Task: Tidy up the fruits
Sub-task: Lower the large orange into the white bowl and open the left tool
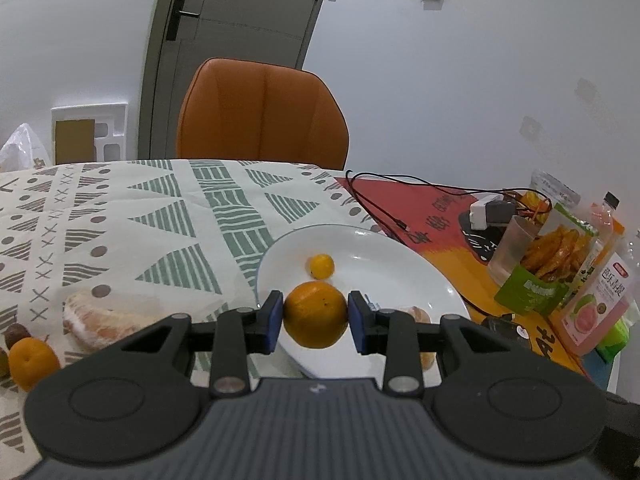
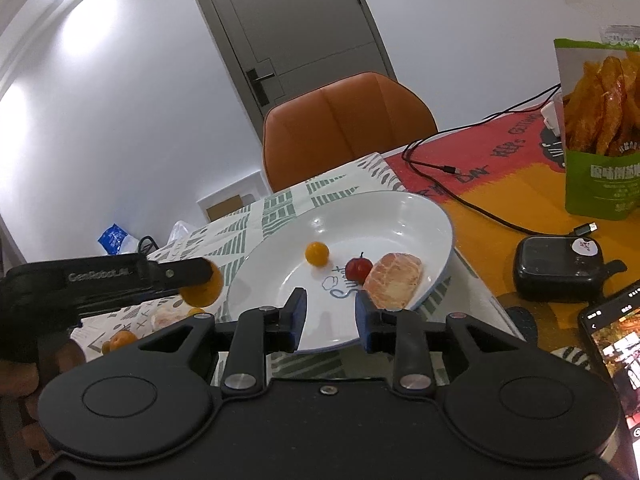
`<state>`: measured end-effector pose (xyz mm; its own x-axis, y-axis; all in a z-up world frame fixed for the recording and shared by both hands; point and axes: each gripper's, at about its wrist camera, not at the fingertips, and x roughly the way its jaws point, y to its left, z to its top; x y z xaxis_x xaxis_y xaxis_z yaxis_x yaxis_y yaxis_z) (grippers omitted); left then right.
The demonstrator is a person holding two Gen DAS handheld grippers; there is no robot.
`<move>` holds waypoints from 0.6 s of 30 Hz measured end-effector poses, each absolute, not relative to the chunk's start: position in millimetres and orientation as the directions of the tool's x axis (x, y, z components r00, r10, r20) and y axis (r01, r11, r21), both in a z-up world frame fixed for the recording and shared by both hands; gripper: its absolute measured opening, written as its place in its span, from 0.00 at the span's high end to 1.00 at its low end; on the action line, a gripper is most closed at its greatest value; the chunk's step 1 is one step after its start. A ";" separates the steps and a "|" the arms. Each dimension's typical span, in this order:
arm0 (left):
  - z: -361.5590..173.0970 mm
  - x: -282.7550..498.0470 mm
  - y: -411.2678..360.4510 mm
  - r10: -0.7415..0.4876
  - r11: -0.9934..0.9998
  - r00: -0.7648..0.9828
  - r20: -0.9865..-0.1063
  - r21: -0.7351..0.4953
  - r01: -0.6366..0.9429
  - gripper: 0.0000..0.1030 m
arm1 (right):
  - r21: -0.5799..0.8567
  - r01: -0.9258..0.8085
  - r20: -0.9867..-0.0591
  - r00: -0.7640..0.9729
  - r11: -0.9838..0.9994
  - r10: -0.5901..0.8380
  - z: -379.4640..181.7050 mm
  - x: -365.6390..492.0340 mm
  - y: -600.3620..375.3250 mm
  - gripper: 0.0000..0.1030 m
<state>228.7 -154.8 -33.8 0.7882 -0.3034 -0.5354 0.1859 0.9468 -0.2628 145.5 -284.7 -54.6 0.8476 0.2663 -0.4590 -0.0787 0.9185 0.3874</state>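
My left gripper (image 1: 316, 316) is shut on an orange (image 1: 316, 315) and holds it above the near edge of the white plate (image 1: 384, 256). The plate (image 2: 400, 216) holds a small yellow fruit (image 2: 317, 254), a small red fruit (image 2: 358, 267) and a peeled pomelo piece (image 2: 394, 280). My right gripper (image 2: 330, 316) is open and empty over the plate's near rim. In the right wrist view the left gripper with the orange (image 2: 202, 290) shows to the plate's left. Another pomelo piece (image 1: 100, 320), a second orange (image 1: 32, 362) and small brown fruits (image 1: 16, 334) lie on the cloth at the left.
An orange chair (image 1: 260, 116) stands behind the table. To the right are black cables (image 1: 400, 200), a snack bag (image 2: 600, 128), a juice bottle (image 1: 596, 300), a clear cup (image 1: 512, 248), a black device (image 2: 560, 268) and a phone (image 2: 616, 344).
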 end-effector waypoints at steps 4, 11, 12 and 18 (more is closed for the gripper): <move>-30.8 230.4 -151.7 -0.286 0.950 0.799 -0.529 -0.266 0.163 0.64 | 0.390 -0.071 -0.456 0.851 0.918 0.260 -53.8 144.1 -288.8 0.72; -29.2 222.1 -137.0 -0.231 0.965 0.810 -0.539 -0.230 0.123 0.49 | 0.400 -0.065 -0.461 0.848 0.914 0.262 -56.1 144.7 -289.8 0.68; -29.2 220.3 -134.5 -0.222 0.968 0.814 -0.537 -0.222 0.117 0.46 | 0.397 -0.065 -0.462 0.848 0.916 0.260 -56.1 144.8 -288.8 0.65; -26.3 209.1 -111.8 -0.157 0.979 0.837 -0.524 -0.196 0.061 0.28 | 0.375 -0.060 -0.469 0.849 0.925 0.246 -54.5 144.4 -278.3 0.49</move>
<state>209.1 -111.8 -26.3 0.8373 -0.1573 -0.5237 0.0610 0.9786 -0.1964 144.4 -278.3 -54.6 0.8485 0.2455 -0.4687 -0.0603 0.9249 0.3754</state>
